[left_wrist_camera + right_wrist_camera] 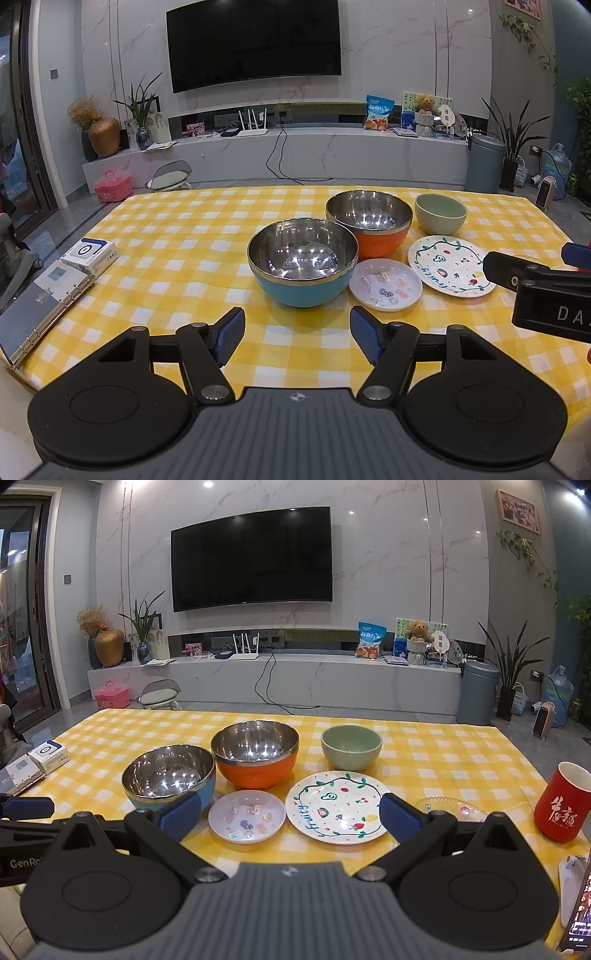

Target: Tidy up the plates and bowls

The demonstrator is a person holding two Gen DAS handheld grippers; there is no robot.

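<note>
Left gripper [297,338], fingers spread and empty, with the blue bowl [302,262] just beyond its fingertips. Right gripper [290,818], fingers likewise wide and empty; between and beyond them lie the small white dish [246,819] and the "fruity" plate [336,806]. Orange bowl [255,753] and green bowl [351,747] stand farther off.

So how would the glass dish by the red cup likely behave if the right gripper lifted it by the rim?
The glass dish looks thin and clear, so probably fragile and slick against the pads. It sits low and shallow, so it likely won't tip, but a rim pinch may slip. The red cup stands close, leaving little room.
</note>
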